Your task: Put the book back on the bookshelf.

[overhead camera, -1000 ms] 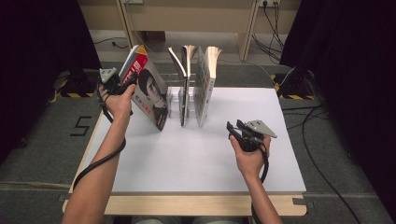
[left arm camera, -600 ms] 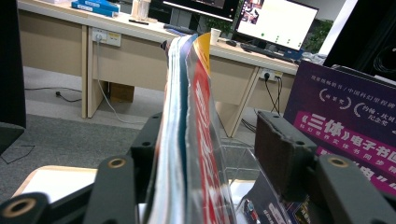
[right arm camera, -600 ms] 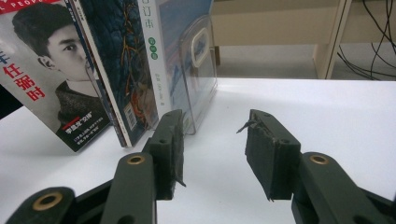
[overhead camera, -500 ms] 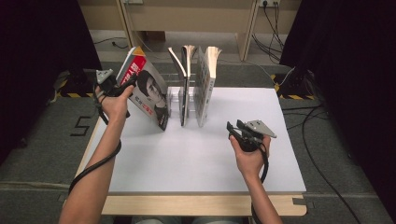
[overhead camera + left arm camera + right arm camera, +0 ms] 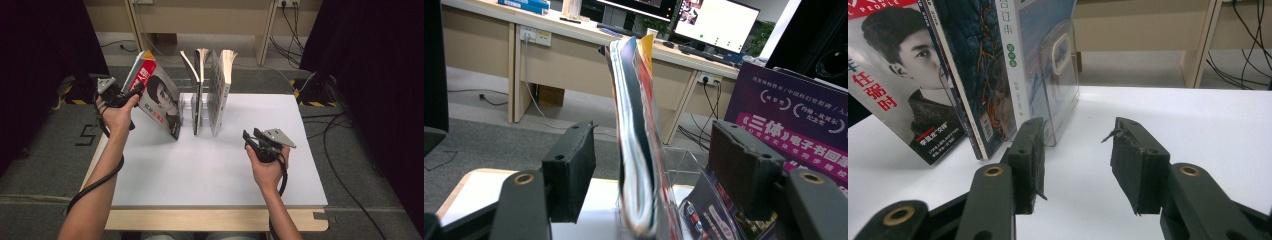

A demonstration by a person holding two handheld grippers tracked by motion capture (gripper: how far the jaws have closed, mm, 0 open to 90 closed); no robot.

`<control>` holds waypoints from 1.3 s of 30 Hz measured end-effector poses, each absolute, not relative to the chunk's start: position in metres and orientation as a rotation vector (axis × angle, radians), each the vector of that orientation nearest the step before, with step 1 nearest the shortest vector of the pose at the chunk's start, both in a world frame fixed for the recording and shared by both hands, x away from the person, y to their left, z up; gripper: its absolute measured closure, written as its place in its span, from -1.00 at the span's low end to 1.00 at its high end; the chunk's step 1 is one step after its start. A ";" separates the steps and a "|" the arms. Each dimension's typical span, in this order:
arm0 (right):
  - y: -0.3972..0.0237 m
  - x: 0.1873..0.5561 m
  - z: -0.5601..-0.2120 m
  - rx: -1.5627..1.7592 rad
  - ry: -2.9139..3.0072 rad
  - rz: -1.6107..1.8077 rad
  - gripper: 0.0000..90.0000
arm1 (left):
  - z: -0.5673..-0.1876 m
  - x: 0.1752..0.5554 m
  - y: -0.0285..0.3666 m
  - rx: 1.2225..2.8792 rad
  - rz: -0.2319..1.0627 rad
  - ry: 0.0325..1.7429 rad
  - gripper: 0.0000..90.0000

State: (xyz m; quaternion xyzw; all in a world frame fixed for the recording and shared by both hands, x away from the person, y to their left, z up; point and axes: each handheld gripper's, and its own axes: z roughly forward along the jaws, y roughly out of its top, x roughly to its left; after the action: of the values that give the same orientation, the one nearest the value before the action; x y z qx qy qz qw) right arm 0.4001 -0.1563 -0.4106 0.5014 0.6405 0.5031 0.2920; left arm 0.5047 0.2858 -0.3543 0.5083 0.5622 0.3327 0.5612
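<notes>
The left gripper (image 5: 134, 91) has just been opening; its jaws stand apart around the red-covered portrait magazine's (image 5: 159, 100) top edge, which leans in the clear plastic rack (image 5: 186, 107). This looks like the release step, so next it should back away. The right gripper (image 5: 248, 136) waits, jaws apart, over the white counter (image 5: 200, 170).

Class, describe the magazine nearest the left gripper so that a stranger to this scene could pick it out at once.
Start at the white table and find the clear rack at its far edge, where several magazines stand. The one you want is the leftmost magazine. Unlike its upright neighbours, it leans to the left, and its cover shows a portrait with a red band.
</notes>
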 end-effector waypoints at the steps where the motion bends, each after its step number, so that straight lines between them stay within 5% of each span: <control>1: -0.156 0.400 -0.411 1.336 1.707 1.343 0.26 | -0.354 0.503 0.286 1.198 0.783 1.322 -0.26; 39: -0.156 0.399 -0.411 1.336 1.704 1.335 0.25 | -0.360 0.460 0.292 1.238 0.740 1.275 -0.36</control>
State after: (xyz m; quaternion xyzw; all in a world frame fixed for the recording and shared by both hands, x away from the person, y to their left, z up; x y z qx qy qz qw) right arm 0.3992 -0.1557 -0.4111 0.5018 0.6401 0.5016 0.2947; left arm 0.4601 0.2920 -0.3597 0.5276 0.5434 0.3155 0.5716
